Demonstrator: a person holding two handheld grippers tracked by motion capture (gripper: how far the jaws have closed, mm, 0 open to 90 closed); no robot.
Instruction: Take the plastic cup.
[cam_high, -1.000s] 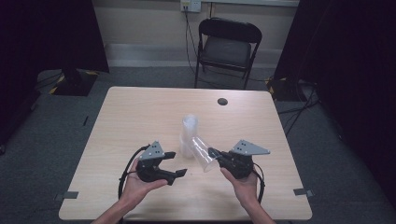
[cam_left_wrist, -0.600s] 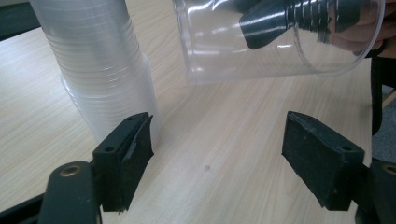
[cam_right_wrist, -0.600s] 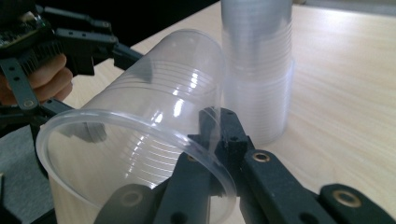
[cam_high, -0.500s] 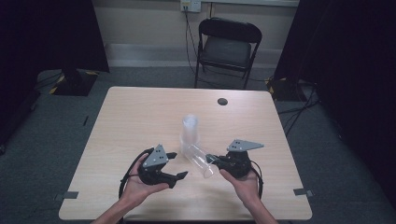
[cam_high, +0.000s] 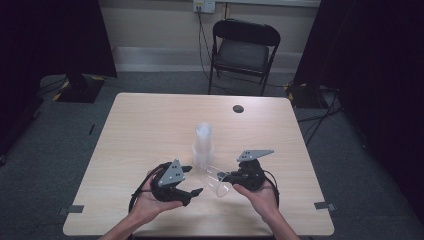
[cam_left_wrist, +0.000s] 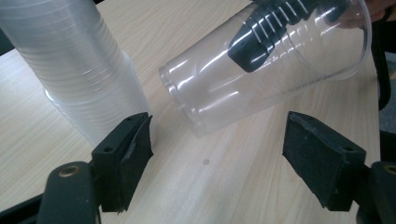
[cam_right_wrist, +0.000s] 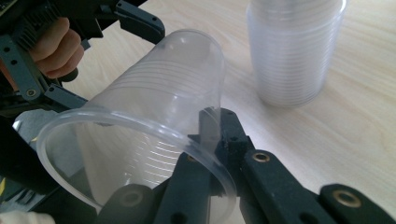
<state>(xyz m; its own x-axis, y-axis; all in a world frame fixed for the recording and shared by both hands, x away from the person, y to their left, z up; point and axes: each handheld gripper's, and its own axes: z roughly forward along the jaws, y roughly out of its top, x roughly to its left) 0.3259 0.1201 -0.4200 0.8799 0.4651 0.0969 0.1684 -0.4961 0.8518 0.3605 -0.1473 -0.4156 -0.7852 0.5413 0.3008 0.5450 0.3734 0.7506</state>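
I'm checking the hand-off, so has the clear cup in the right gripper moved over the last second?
Yes. The cup held by the right gripper has drifted toward the person's edge of the table, away from the upright cup stack, which stayed put.

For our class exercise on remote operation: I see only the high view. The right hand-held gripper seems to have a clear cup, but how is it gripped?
Observer: In the right gripper view, the right hand-held gripper pinches the single cup by its wall at the rim, one jaw inside, one outside.
Operator: Which way does the cup lie?
Observer: On its side in the air; in the left gripper view its closed base points toward the stack of cups.
Operator: And the left hand-held gripper?
Observer: The left hand-held gripper stands wide open, its jaws touching nothing, with the cup's base just beyond them.
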